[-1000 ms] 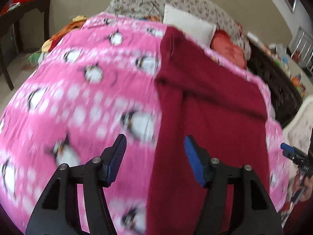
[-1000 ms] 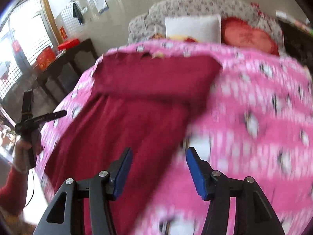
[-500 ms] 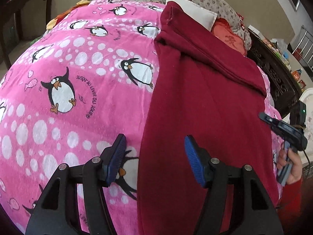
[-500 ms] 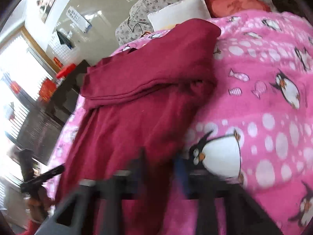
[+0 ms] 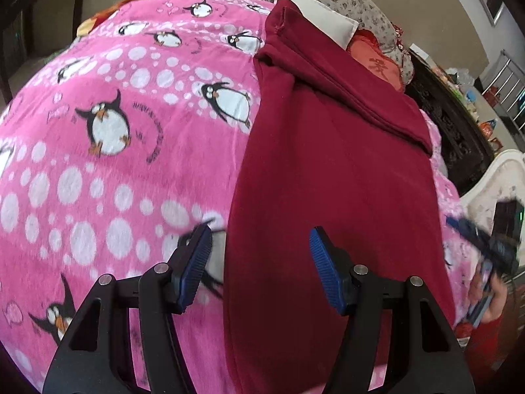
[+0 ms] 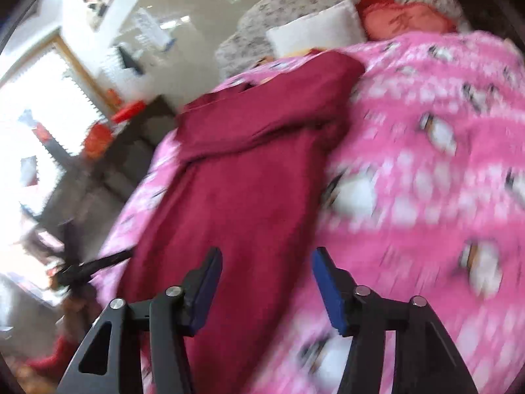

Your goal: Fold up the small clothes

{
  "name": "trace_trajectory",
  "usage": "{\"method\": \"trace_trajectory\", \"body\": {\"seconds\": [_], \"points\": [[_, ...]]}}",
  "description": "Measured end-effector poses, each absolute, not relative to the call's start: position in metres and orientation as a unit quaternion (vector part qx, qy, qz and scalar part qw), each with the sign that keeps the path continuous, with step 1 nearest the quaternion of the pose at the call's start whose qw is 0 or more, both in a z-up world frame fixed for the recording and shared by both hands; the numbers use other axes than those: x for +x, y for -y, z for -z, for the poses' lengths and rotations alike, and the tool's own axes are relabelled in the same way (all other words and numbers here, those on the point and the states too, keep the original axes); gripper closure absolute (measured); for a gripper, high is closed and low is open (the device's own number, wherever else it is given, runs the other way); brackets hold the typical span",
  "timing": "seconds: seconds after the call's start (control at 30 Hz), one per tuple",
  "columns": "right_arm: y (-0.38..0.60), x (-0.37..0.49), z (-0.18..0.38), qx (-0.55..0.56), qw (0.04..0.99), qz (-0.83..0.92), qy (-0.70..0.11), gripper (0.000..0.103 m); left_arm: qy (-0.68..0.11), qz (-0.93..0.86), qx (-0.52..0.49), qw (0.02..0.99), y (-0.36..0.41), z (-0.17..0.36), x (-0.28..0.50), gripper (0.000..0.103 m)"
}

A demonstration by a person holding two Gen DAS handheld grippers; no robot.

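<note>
Maroon garment lies lengthwise on the bed's pink penguin blanket, its far end already folded back in a band near the pillows. Left claw hovers half open and empty over its near left edge; right claw, empty, is opening over the near right edge. Likely next: pinch both near corners and carry them toward the folded band.

1. The left gripper points steeply downward, its blue-padded jaws parted, nothing pinched between them.
2. The right gripper tilts downward too, jaws opening, pads clear of any cloth.
</note>
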State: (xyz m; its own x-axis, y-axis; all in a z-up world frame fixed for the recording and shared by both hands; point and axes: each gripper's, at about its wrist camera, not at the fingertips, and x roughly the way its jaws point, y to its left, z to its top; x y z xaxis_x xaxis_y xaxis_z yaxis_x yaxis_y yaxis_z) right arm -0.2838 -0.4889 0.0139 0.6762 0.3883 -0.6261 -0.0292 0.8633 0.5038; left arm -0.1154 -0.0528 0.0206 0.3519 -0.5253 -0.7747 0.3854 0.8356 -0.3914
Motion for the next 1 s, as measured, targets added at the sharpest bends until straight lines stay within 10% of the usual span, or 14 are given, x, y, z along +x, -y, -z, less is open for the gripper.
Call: {"method": "trace_trajectory", "body": {"seconds": [1.0], "points": [[0.414, -0.342, 0.029, 0.232, 0.838, -0.268, -0.414, 0.046, -0.539, 0.364, -0.084, 0.755, 0.040, -0.015, -0.156, 0.012]]}}
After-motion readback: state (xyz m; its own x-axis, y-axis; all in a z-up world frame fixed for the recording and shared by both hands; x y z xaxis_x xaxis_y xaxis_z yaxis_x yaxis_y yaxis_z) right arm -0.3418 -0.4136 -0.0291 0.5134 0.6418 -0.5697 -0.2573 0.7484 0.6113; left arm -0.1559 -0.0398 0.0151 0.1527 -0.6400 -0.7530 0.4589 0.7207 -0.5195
